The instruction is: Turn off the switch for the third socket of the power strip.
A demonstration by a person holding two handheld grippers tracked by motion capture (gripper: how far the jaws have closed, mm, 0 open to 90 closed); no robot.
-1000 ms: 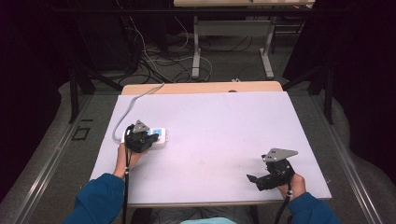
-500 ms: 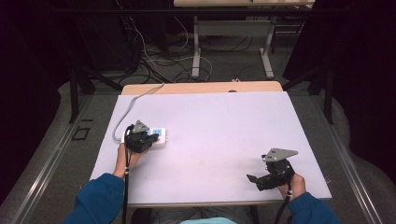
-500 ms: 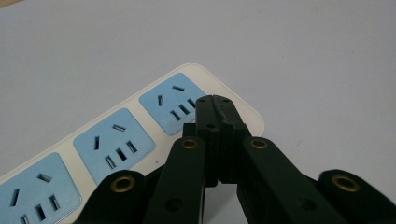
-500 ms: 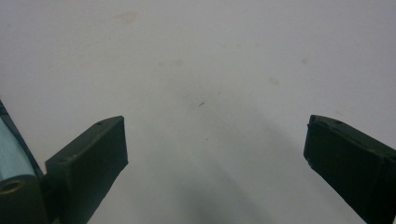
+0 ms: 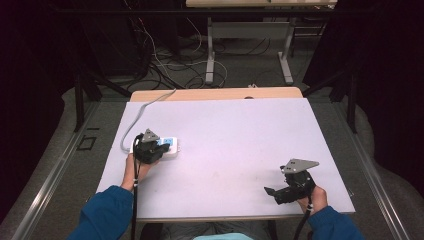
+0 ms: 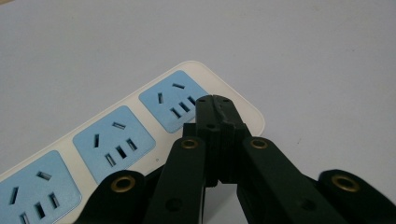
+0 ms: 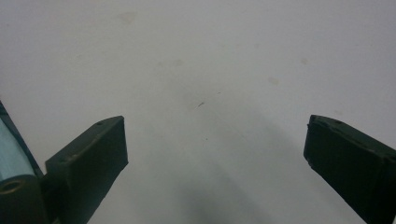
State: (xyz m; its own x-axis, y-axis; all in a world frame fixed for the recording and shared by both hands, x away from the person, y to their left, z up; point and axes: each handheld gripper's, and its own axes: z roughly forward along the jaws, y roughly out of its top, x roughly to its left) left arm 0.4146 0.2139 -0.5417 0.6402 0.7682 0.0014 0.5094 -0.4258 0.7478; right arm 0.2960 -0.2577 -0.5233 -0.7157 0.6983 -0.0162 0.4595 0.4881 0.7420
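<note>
Nothing has moved: left gripper (image 6: 215,106), jaws clenched empty, rests over the power strip (image 6: 116,140); right gripper (image 7: 215,154) gapes (idle). A nudge could slide the strip across the tabletop (image 5: 240,135).

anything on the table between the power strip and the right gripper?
Nothing. In the high view the white table is bare between the power strip and the right gripper.
</note>
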